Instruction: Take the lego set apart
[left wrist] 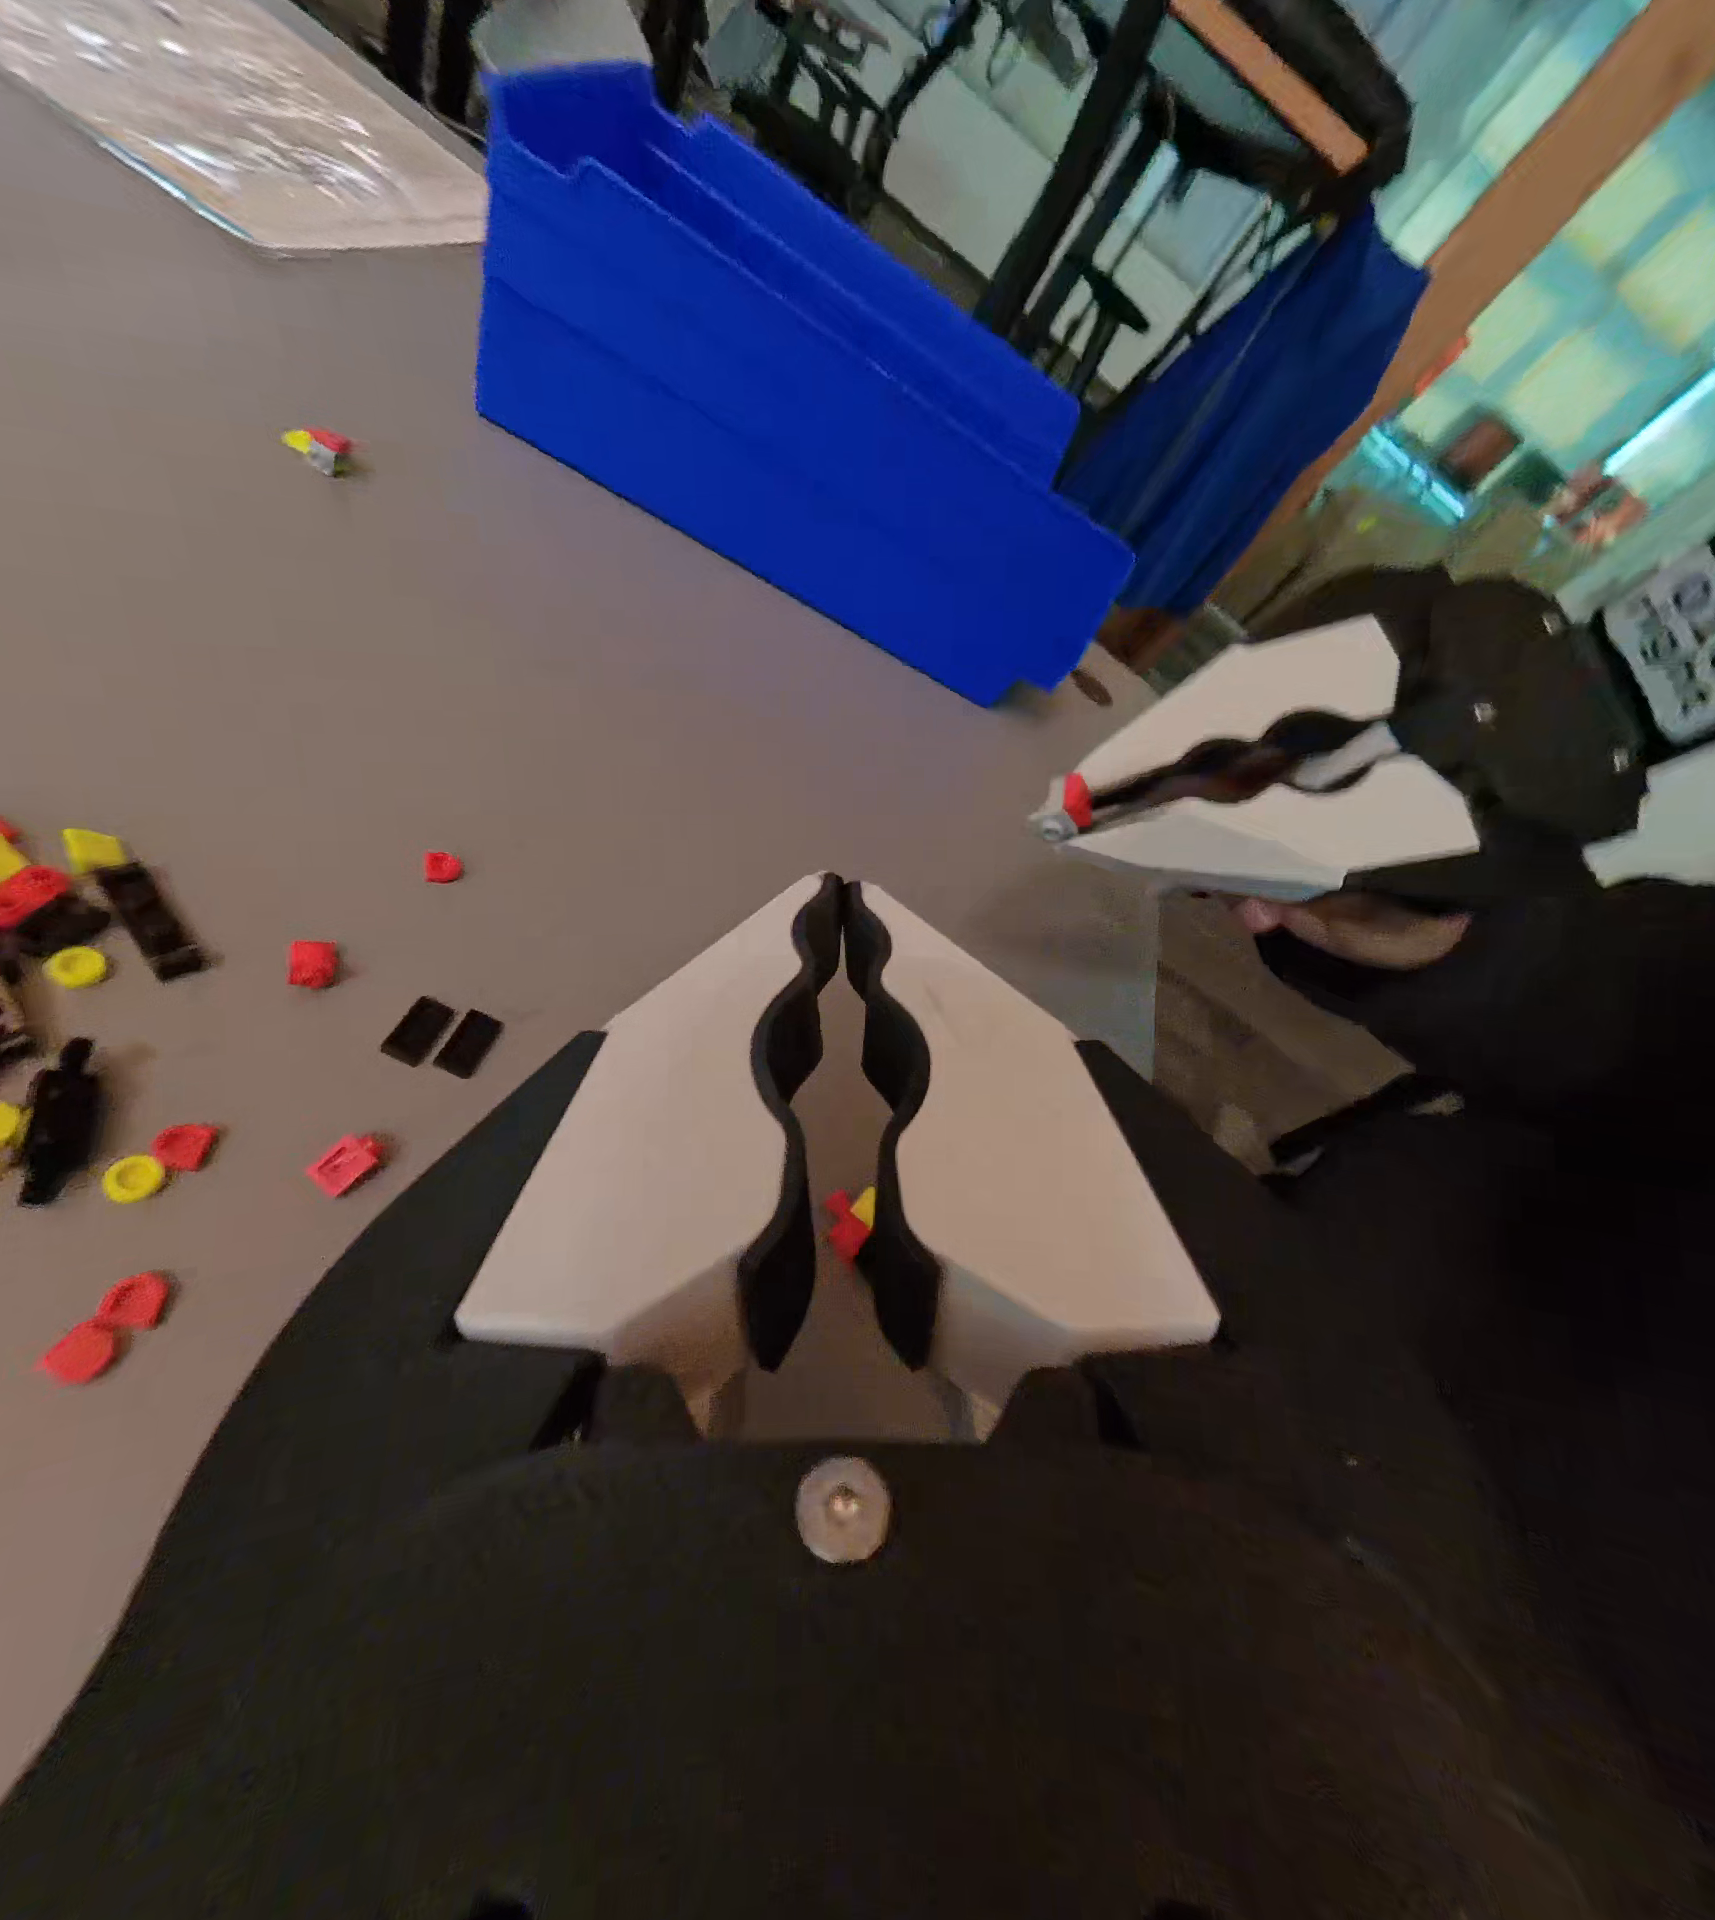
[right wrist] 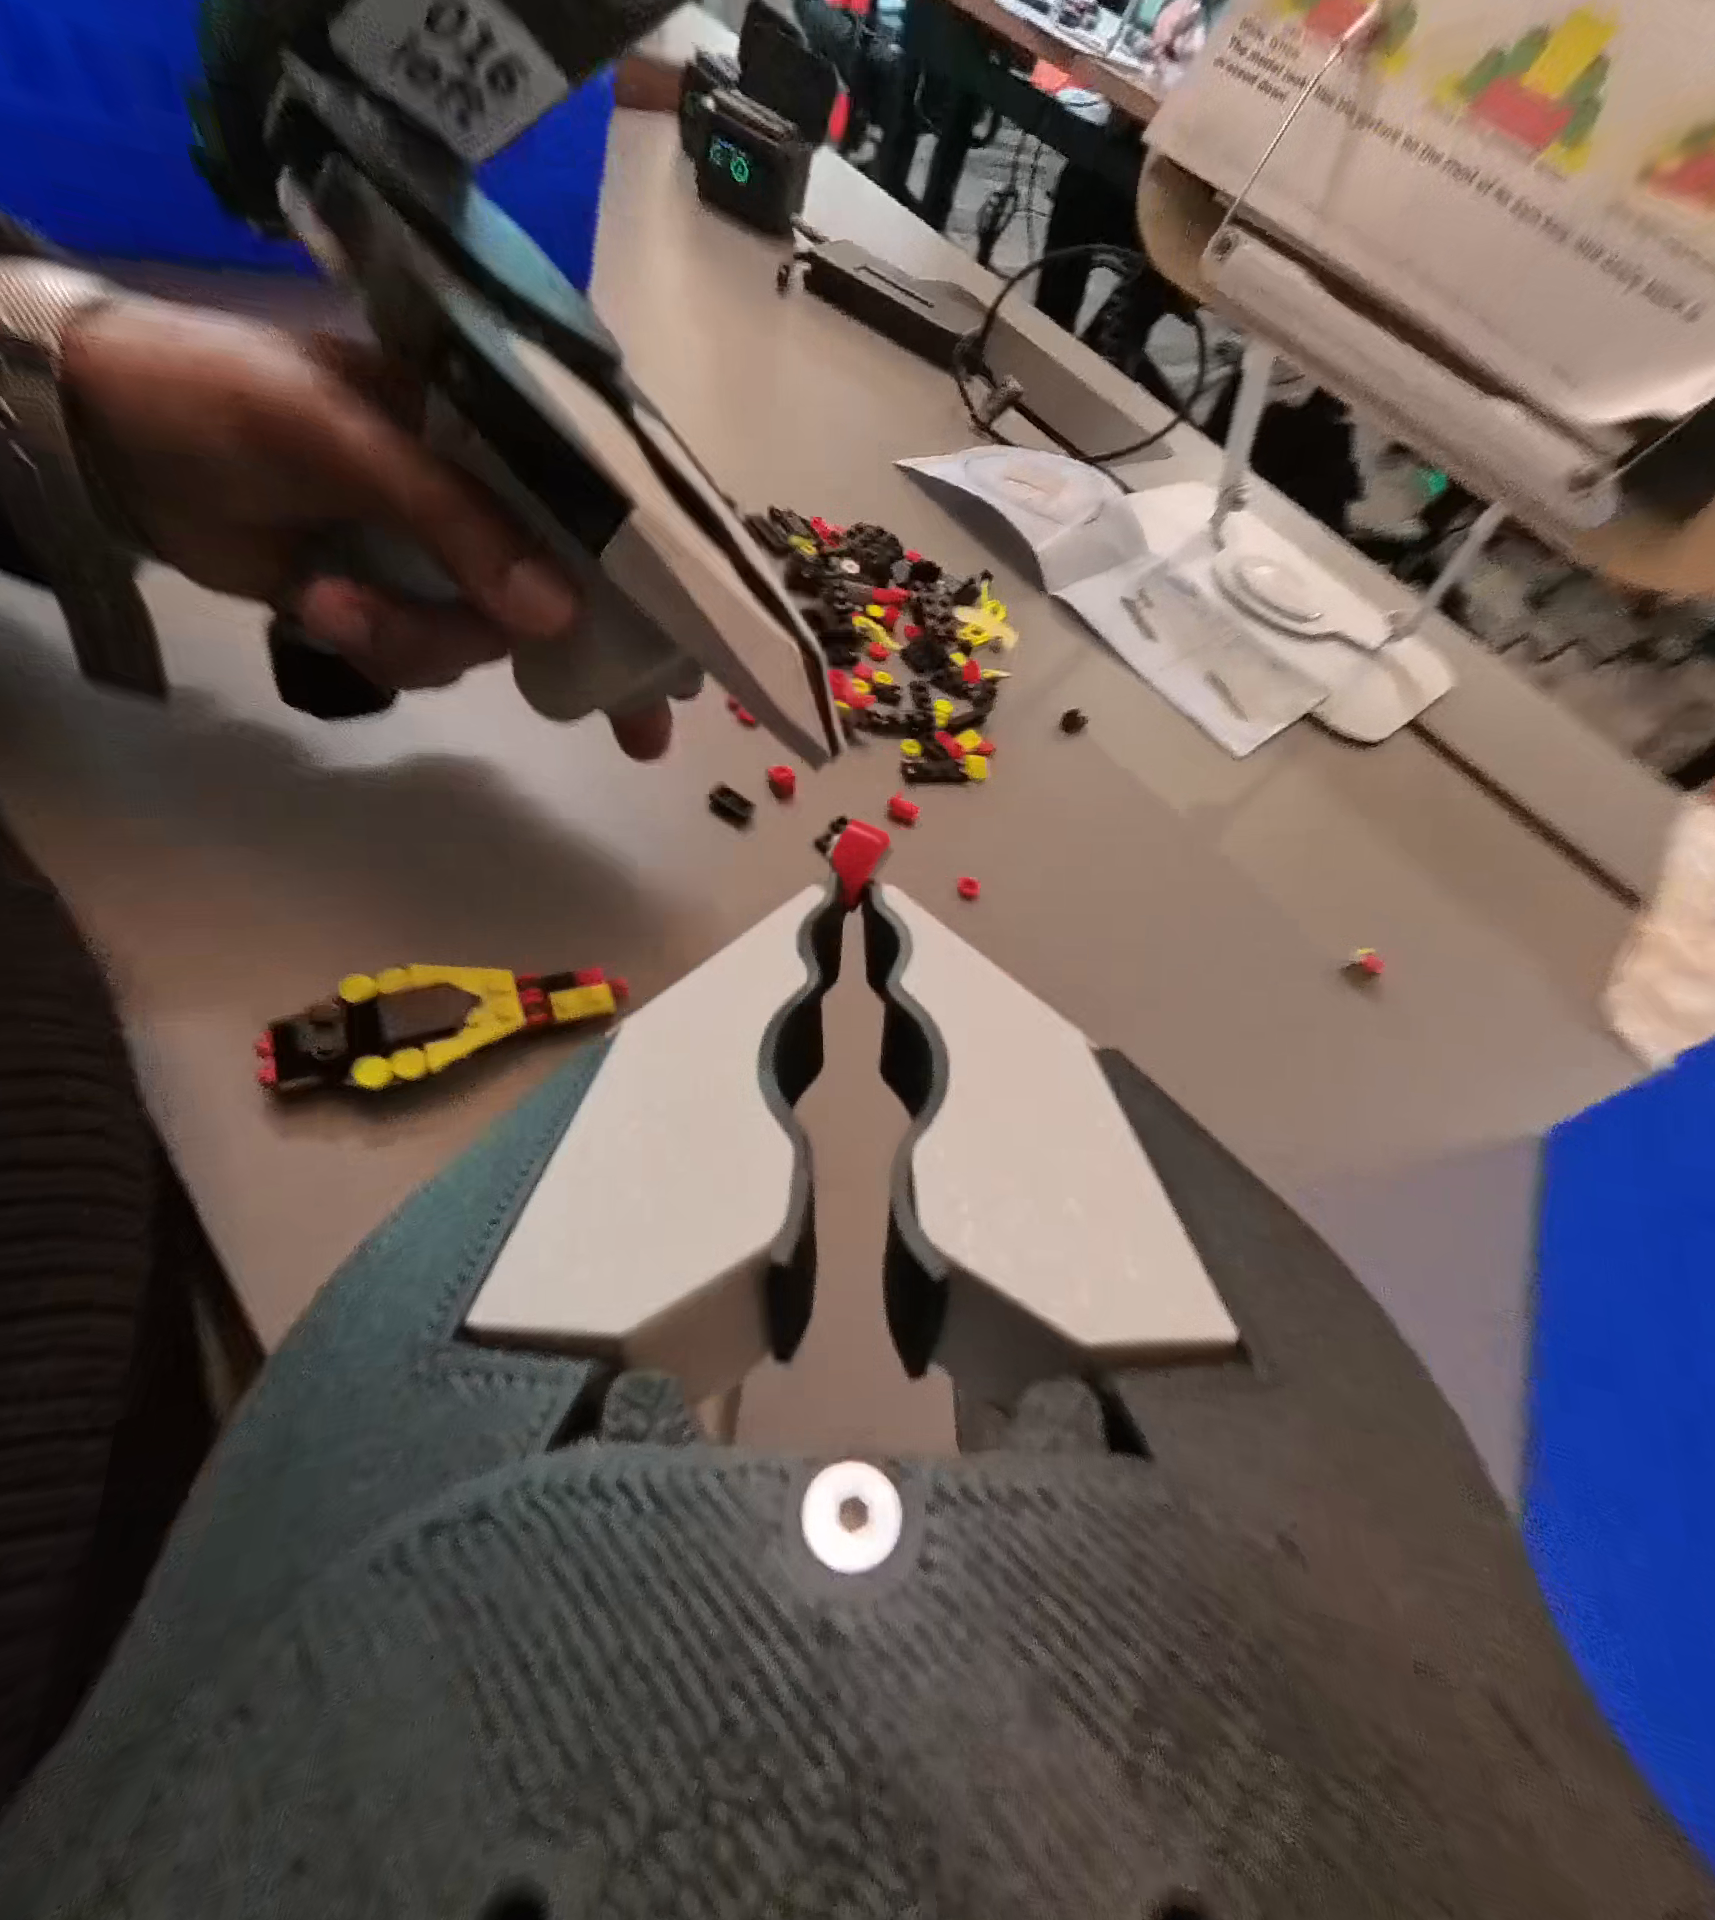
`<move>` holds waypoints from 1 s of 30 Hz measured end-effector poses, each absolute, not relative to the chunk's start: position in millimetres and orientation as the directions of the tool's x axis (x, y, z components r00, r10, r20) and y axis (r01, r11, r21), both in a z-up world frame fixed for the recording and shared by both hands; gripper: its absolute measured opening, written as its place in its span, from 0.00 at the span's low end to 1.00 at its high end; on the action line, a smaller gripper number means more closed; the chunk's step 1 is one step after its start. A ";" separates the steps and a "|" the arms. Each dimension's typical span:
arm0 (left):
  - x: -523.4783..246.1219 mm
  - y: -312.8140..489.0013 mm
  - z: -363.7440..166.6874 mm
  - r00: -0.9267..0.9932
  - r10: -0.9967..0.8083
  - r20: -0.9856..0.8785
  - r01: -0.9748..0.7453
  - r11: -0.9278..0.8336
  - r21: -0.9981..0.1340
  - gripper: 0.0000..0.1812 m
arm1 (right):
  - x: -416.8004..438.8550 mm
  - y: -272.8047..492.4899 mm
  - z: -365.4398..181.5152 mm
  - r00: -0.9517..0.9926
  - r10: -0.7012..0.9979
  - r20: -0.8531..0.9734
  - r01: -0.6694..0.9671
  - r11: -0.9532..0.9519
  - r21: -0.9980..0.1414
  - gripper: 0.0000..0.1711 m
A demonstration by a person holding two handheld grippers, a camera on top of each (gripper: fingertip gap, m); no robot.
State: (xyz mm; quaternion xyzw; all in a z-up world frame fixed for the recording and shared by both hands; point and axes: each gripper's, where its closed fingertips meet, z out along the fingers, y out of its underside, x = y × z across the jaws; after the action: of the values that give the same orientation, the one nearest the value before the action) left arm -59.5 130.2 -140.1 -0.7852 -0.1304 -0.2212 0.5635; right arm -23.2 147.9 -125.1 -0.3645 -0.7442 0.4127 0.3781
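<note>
Table: a grey-brown matte table top [left wrist: 209, 623], seen tilted in both wrist views; its near edge shows at the right in the left wrist view.
Left gripper: the left gripper [left wrist: 840, 894] is held above the table with its fingertips pressed together and nothing between them. In the right wrist view a hand [right wrist: 313, 520] holds it, pointing down toward the pile.
Right gripper: the right gripper [right wrist: 853, 902] pinches a small red piece [right wrist: 857, 850] at its very tips. In the left wrist view a little grey part shows beside the red one.
Lego set: a part still joined, the yellow and black model [right wrist: 437, 1023], lies flat on the table near the person's side, apart from both grippers.
Loose pieces: a pile of loose pieces [right wrist: 894, 644] in black, red and yellow lies farther out on the table, with single red pieces scattered around it. One small piece [right wrist: 1364, 963] lies alone, well apart to the right.
Bin: a blue bin [left wrist: 749, 416] stands on the table beyond the pieces.
Booklet: an open paper booklet [right wrist: 1175, 592] lies behind the pile.
Stand: a holder with a printed sheet [right wrist: 1518, 156] stands above the booklet.
Room: black table legs and a wooden post behind the bin; the background is blurred.
</note>
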 end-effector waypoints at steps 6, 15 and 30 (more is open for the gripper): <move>-8.5 136.0 -125.5 0.738 -0.290 0.609 0.504 -0.363 -0.784 0.11 | -21.8 140.4 -128.9 -0.521 0.853 -0.003 0.283 0.169 -0.944 0.02; -10.9 131.0 -108.4 0.663 -0.345 0.664 0.585 -0.314 -0.748 0.03 | -17.4 127.0 -115.0 -0.556 0.826 0.087 0.184 0.225 -0.957 0.02; -8.4 128.4 -105.4 0.562 -0.387 0.731 0.648 -0.342 -0.680 0.04 | -14.3 124.4 -116.0 -0.558 0.797 0.230 0.116 0.350 -0.930 0.01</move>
State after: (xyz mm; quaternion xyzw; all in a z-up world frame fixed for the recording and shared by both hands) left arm -8.4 128.4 -105.4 -0.6793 -0.0962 -0.4577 0.5655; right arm -14.3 124.4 -116.0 -0.3081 -0.7409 0.4798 0.3550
